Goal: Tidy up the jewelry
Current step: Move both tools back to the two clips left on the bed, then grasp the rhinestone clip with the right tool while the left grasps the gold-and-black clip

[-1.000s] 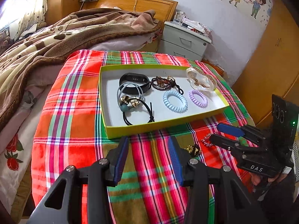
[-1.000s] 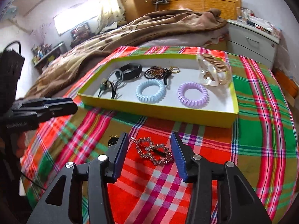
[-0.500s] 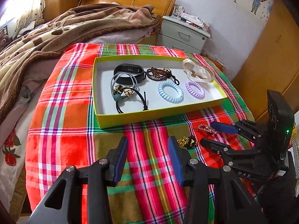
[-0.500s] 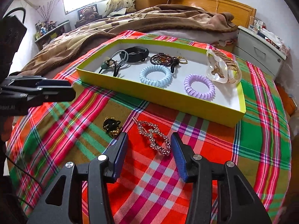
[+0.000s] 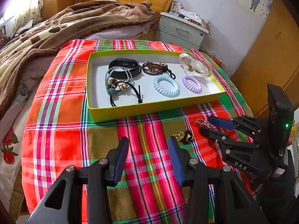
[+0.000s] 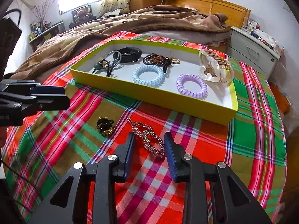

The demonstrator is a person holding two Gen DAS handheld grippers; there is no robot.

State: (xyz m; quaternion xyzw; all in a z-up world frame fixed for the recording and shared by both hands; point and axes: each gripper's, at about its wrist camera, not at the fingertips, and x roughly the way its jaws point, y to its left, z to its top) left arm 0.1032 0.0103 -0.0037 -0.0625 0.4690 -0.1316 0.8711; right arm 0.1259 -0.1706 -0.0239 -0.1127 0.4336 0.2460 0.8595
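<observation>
A rhinestone hair clip (image 6: 147, 140) lies on the plaid cloth between the fingers of my right gripper (image 6: 149, 137). The jaws are closing around it, and a gap still shows on the left side. In the left wrist view the same clip (image 5: 202, 122) sits at the tips of the right gripper (image 5: 206, 125). A gold and black ornament (image 6: 105, 126) lies to the clip's left. My left gripper (image 5: 147, 143) hovers open over bare cloth, with the ornament (image 5: 184, 136) just beyond its right finger. The yellow-green tray (image 5: 149, 110) holds hair ties, bracelets and a clear claw clip (image 5: 195, 66).
In the tray lie a blue coil tie (image 6: 148, 74), a purple coil tie (image 6: 191, 85) and a black band (image 6: 129, 53). A bed with a brown blanket (image 5: 56, 29) is behind and to the left. A grey nightstand (image 5: 183, 30) and a wooden wardrobe (image 5: 271, 46) stand at the right.
My right gripper's jaws have narrowed around the rhinestone clip, which now lies lengthwise between them. The left gripper has stayed open and nearly still.
</observation>
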